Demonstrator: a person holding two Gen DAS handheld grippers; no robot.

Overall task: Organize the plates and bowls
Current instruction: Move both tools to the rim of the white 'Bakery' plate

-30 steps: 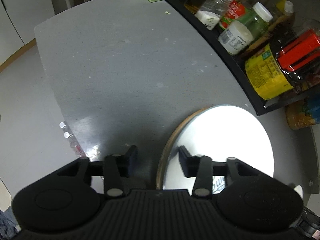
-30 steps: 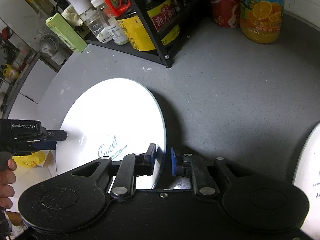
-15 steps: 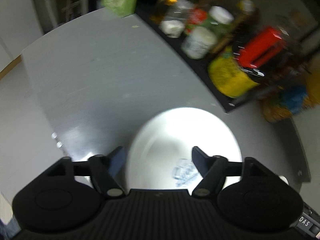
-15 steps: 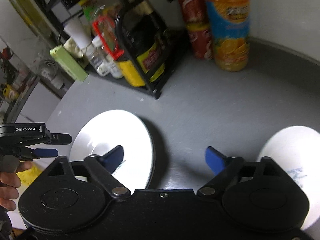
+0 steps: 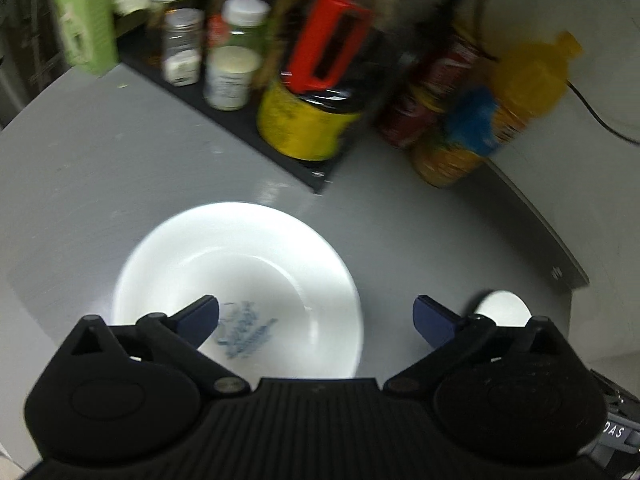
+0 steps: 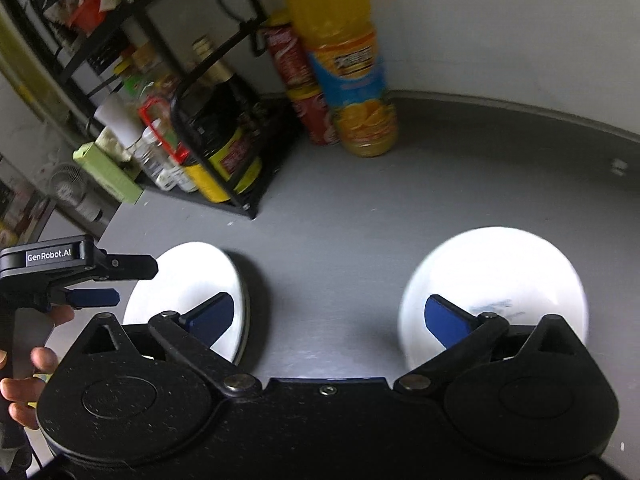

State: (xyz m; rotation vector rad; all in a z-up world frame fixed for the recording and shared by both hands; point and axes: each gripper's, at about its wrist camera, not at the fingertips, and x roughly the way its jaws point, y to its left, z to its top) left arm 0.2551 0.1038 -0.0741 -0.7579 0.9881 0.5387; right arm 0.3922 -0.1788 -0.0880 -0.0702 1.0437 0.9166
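Two white dishes lie flat on the grey counter. In the right wrist view, one plate sits at lower left of the frame and a second plate at lower right, well apart with bare counter between them. The right gripper hangs above that gap with its blue-padded fingers spread wide and nothing between them. At the left edge of the same frame the left gripper is seen side-on, held by a hand, beside the left plate.

In the left wrist view, the left gripper is also spread wide and empty, above the near plate, which fills the lower centre and bears blurred blue lettering. A black rack of bottles and an orange drink bottle stand across the upper frame.
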